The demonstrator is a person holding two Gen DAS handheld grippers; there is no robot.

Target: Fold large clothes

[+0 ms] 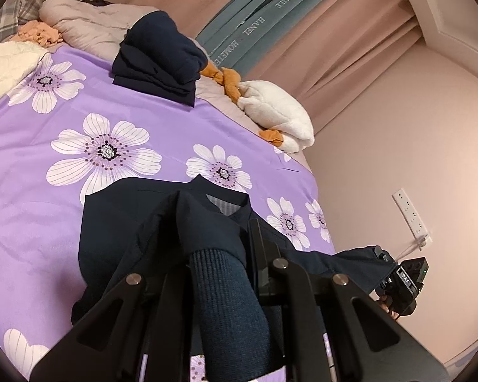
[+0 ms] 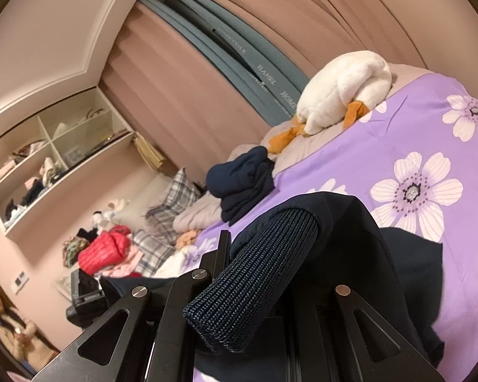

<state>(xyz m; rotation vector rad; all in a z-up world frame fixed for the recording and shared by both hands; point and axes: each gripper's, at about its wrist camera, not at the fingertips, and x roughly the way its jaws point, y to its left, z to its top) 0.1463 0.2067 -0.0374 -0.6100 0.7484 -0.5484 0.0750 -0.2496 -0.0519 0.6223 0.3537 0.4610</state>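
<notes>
Garment: dark navy jacket (image 1: 118,229) lies partly spread on the purple floral bedspread (image 1: 32,165), collar end toward the far side of the bed. Left gripper (image 1: 220,254) is clamped nearly closed on a ribbed cuff (image 1: 229,302), sleeve fabric bunched between the jaws. Right gripper (image 2: 255,273) is likewise pinched tight on the other ribbed cuff (image 2: 255,273), which sticks out toward the camera. In the left view the right gripper sits at the bed's edge with the sleeve stretched to it. Folded navy pile (image 1: 159,60) rests further up the bed, beside a white plush duck (image 1: 280,111).
</notes>
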